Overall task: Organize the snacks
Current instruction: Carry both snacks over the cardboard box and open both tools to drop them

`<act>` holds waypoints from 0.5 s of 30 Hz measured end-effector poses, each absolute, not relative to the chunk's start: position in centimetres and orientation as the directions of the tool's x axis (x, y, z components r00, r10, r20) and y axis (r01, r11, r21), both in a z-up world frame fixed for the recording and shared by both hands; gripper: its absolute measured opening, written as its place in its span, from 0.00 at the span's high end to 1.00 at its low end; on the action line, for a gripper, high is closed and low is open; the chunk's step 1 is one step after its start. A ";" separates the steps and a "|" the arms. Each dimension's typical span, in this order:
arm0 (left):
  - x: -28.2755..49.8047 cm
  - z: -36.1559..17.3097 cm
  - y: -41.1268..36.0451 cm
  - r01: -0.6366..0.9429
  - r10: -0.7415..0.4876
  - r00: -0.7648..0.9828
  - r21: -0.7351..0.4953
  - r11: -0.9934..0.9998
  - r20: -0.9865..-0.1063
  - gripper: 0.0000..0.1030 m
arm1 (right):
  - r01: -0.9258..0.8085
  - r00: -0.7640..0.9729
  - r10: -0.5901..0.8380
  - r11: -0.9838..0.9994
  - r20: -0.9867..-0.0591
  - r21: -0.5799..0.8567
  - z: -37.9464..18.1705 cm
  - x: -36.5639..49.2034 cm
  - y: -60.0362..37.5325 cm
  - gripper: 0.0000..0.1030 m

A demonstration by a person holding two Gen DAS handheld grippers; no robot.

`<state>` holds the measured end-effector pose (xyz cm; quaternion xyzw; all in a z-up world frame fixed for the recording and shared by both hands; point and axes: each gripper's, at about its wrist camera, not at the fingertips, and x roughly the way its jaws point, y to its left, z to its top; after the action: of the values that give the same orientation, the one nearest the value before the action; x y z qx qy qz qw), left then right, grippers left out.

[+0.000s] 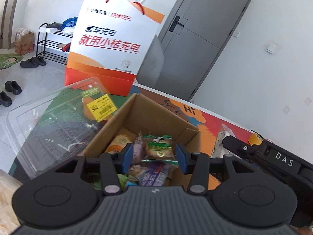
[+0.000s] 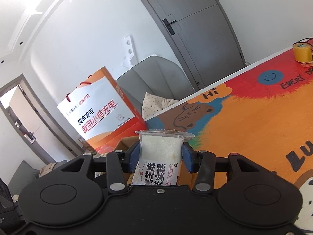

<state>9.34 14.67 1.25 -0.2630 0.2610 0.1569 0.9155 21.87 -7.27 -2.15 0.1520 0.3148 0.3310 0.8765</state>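
Only the right view shows the right claw gripping a cake packet.

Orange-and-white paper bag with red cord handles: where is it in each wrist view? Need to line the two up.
Left wrist: the paper bag stands upper centre-left, on the table behind the open cardboard box.
Right wrist: the paper bag sits left of centre, tilted in the picture, behind the held snack packet.
Shared landmark: the grey door with its black handle, right of the bag in both.
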 end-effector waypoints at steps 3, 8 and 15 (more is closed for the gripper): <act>8.5 1.2 15.3 -0.426 0.154 0.818 -0.403 0.810 -0.554 0.44 | -0.502 0.572 0.684 0.728 -0.452 0.467 -2.0 21.2 -6.6 0.55; 7.8 1.2 16.3 -0.437 0.162 0.819 -0.415 0.798 -0.551 0.42 | -0.517 0.554 0.695 0.719 -0.458 0.465 -1.8 20.9 -5.7 0.55; 7.1 1.0 17.2 -0.456 0.172 0.816 -0.430 0.779 -0.552 0.36 | -0.538 0.502 0.724 0.690 -0.473 0.484 -1.9 20.4 -4.3 0.52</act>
<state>7.12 17.20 0.98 -0.2840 0.2497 0.1726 0.9095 20.44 -4.31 -1.90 0.1382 0.3361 0.3688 0.8555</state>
